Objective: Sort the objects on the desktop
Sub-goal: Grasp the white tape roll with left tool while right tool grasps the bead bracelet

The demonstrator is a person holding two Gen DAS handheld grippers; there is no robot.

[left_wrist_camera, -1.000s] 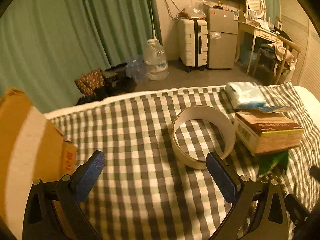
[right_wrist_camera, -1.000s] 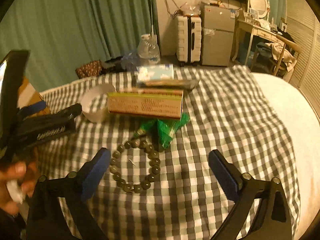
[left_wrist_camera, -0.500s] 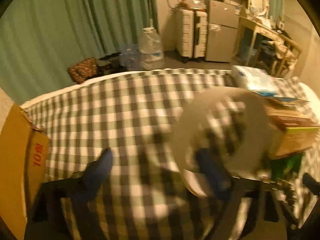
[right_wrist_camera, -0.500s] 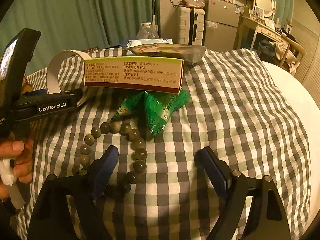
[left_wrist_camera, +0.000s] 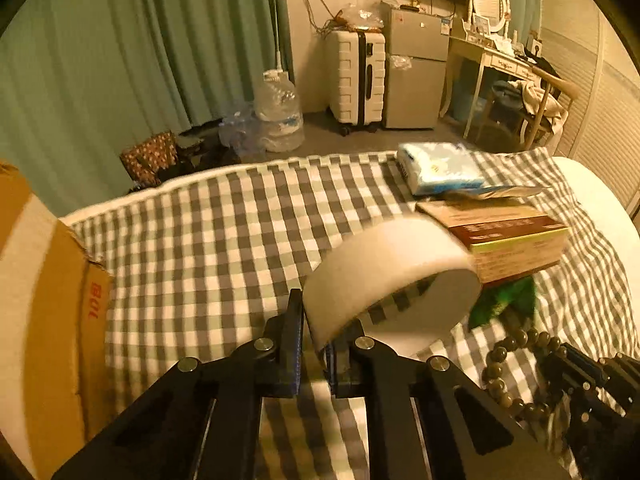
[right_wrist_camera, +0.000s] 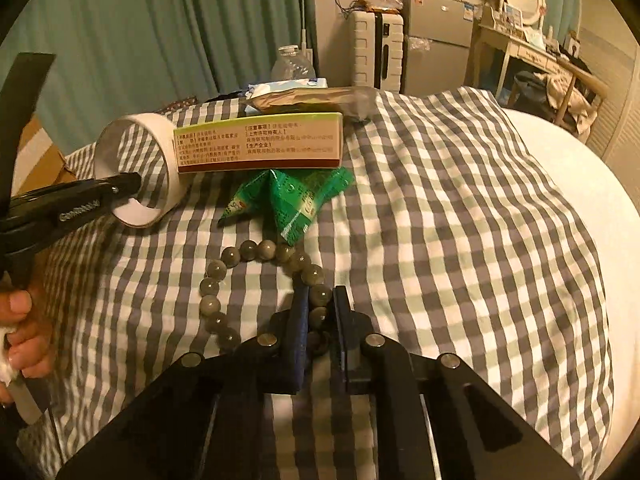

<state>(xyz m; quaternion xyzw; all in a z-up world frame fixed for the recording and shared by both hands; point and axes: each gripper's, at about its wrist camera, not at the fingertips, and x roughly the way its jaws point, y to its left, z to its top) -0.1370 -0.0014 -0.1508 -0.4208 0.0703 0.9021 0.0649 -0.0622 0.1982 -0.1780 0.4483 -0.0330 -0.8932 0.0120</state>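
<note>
The left tool (left_wrist_camera: 314, 344) has just clamped onto the white tape ring (left_wrist_camera: 392, 276). The right tool (right_wrist_camera: 320, 332) has just pinched the bead bracelet (right_wrist_camera: 256, 280) on the checked bed (right_wrist_camera: 460, 220). The cardboard box (left_wrist_camera: 44, 320) shows no contents.

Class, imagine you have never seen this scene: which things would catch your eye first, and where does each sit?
First, the white tape ring, tilted up off the checked cloth with its wall pinched in the left gripper. Next, the bead bracelet near the front, its near side clamped in the right gripper. Behind it lies a bright green packet, against a printed carton.
</note>
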